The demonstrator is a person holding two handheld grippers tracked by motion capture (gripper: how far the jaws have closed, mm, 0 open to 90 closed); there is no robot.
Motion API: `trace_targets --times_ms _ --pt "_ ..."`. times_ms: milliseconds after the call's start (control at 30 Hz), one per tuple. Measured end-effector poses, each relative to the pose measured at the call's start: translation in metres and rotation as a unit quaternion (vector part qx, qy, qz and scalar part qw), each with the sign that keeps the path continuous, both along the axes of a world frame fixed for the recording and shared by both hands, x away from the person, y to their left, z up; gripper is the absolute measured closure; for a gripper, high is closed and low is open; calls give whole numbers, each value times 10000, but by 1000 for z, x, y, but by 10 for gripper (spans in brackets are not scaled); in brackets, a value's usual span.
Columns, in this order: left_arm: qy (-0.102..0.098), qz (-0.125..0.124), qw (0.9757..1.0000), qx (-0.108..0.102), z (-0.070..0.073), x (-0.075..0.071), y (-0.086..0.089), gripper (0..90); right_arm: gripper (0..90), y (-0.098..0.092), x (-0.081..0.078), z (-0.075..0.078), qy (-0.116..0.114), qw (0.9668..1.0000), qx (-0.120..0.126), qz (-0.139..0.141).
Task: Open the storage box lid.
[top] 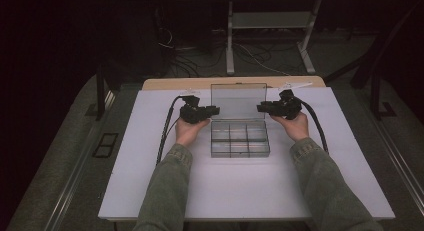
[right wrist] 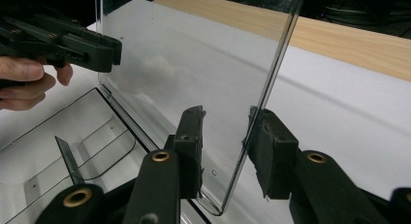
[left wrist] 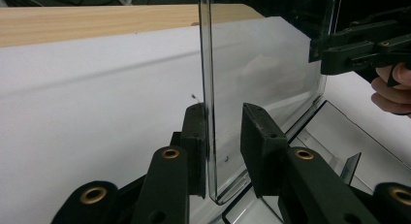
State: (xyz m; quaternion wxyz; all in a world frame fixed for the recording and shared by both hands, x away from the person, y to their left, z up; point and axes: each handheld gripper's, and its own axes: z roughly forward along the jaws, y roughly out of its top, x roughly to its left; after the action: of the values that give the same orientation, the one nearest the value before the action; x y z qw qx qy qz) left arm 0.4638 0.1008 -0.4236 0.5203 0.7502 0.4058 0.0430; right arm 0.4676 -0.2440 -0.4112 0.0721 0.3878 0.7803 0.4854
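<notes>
The clear box (top: 240, 138) has its lid (top: 238, 102) up. Both grippers, left gripper (left wrist: 225, 136) and right gripper (right wrist: 225, 136), sit apart around its edges. A hard push might slam it.

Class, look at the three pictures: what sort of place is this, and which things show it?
Probably a lab or recording workspace: a white-topped table, loose cables on the floor, and a metal stand beyond it.
</notes>
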Motion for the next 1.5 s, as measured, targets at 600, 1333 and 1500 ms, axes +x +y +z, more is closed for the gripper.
trace_targets --times_ms 600,1333,1500 --pt "134 106 9998 -71 -1 2 3 705 652 1 2 -10 280 9996 25 -3" --pt "298 226 9993 -69 -10 6 1 654 614 -1 7 -19 576 9981 206 -117" --pt "371 236 9990 -76 -13 7 1 628 584 0 8 -23 679 9973 240 -161"
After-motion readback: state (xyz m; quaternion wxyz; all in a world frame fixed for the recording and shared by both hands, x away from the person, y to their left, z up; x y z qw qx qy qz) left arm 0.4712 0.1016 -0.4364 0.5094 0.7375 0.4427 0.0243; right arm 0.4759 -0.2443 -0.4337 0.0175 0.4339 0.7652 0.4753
